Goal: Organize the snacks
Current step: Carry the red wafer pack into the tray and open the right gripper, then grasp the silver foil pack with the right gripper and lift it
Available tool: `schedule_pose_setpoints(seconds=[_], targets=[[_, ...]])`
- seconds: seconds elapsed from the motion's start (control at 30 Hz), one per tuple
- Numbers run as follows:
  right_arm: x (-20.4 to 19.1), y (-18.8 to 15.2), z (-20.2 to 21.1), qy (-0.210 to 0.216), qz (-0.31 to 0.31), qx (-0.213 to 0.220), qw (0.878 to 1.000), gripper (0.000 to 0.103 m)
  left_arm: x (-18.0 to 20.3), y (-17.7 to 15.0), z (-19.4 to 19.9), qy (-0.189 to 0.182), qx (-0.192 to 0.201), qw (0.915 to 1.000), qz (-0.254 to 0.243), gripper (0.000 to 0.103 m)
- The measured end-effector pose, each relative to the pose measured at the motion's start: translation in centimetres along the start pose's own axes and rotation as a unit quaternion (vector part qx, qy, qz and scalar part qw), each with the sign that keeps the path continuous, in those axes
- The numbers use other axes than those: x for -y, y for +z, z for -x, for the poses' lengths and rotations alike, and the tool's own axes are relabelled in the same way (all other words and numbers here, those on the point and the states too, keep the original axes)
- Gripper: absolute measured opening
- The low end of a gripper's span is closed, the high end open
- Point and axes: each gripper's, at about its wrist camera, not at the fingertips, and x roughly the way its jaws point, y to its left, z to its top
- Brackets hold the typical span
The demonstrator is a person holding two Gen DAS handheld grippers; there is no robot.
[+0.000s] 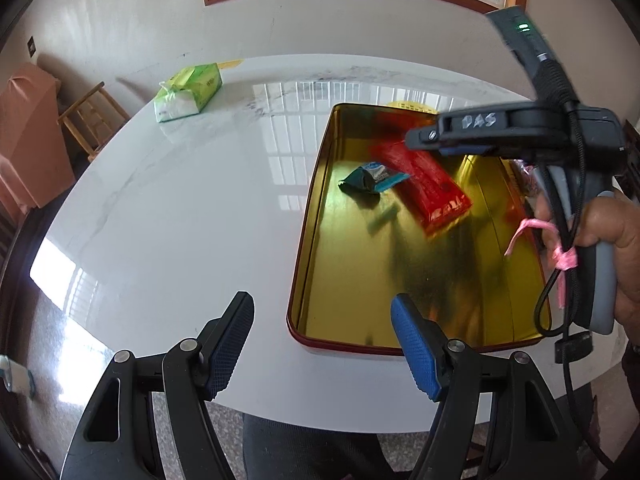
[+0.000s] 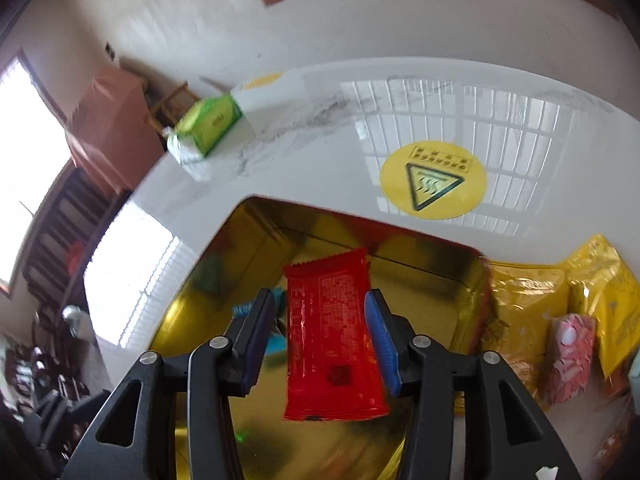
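A gold tin tray [image 1: 316, 216] with a red rim lies on the white marble table. In it lie a red snack packet [image 1: 428, 184] and a small teal and blue packet [image 1: 370, 178]. My left gripper [image 1: 322, 340] is open and empty over the table's near edge, just left of the tray. My right gripper [image 2: 320, 332] is open above the tray [image 2: 208, 304], its pads on either side of the red packet [image 2: 332, 344], which is free of them. In the left wrist view the right gripper [image 1: 424, 138] hovers over the tray's far right.
A green tissue pack [image 1: 188, 92] lies at the table's far left. Yellow snack bags [image 2: 528, 300] and a pink packet [image 2: 570, 356] lie right of the tray. A yellow round warning sticker [image 2: 434, 180] is on the table behind it. A wooden stool [image 1: 90, 116] stands beyond the table.
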Motion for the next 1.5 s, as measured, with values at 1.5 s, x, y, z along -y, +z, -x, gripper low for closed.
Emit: schedule_pose_setpoints(seconds=[1.5], targets=[[23.5, -17.8, 22.5, -0.245, -0.140, 0.111, 0.953, 0.032, 11.3, 6.7, 2.4, -0.230, -0.037, 0.9708, -0.058, 0.073]])
